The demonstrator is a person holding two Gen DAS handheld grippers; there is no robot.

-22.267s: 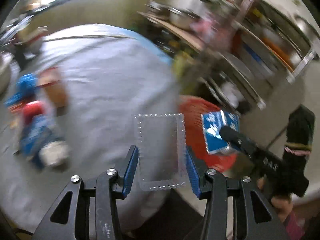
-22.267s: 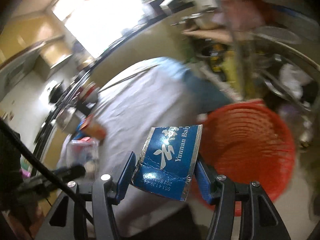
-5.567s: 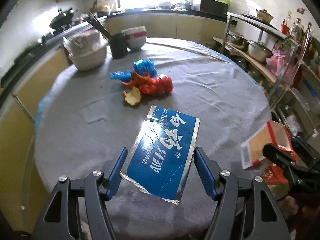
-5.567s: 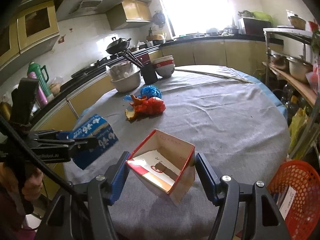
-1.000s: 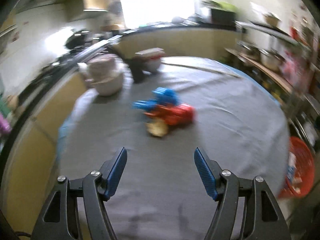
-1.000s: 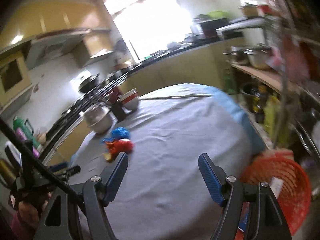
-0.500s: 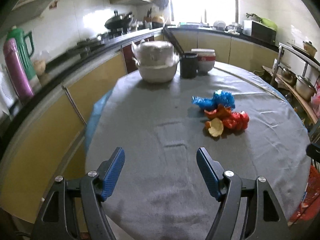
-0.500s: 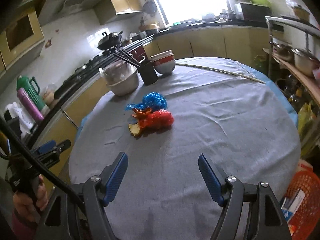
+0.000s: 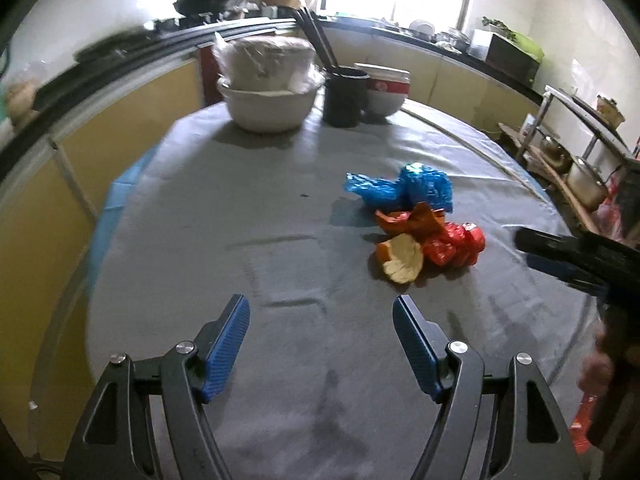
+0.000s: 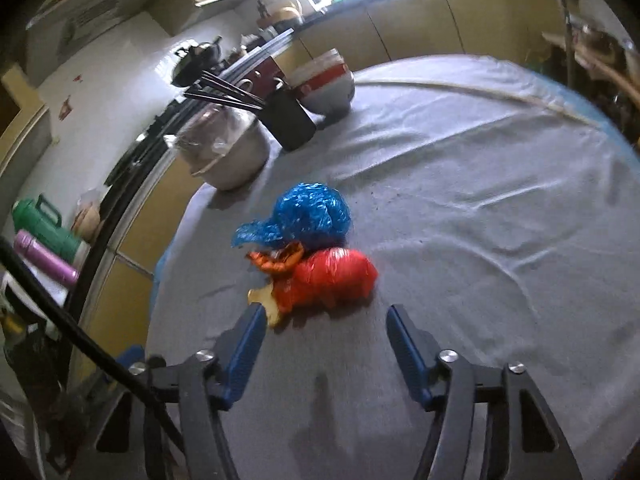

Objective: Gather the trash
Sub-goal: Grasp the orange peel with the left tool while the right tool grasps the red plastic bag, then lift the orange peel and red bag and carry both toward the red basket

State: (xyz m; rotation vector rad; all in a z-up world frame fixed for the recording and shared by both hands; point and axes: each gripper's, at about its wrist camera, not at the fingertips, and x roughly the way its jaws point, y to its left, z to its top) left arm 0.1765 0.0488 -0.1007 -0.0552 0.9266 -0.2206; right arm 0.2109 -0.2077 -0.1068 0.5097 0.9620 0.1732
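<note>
A small heap of trash lies on the grey-clothed round table (image 9: 280,208): a crumpled blue wrapper (image 9: 404,190) (image 10: 304,216), a crumpled red wrapper (image 9: 456,244) (image 10: 332,276) and orange fruit peel (image 9: 402,260) (image 10: 274,260). My left gripper (image 9: 322,332) hovers open over bare cloth, short of the heap and to its left. My right gripper (image 10: 324,338) is just before the red wrapper, its jaws closing with nothing between them; it also enters the left wrist view from the right (image 9: 560,254).
At the table's far side stand a covered white bowl (image 9: 268,92), a black chopstick holder (image 9: 344,96) and stacked red-and-white bowls (image 9: 384,88). Kitchen counters ring the table. A metal shelf with pots (image 9: 580,160) stands on the right.
Both grippers have come lower and nearer the heap. The right one now sits right before the red wrapper and its jaws have narrowed.
</note>
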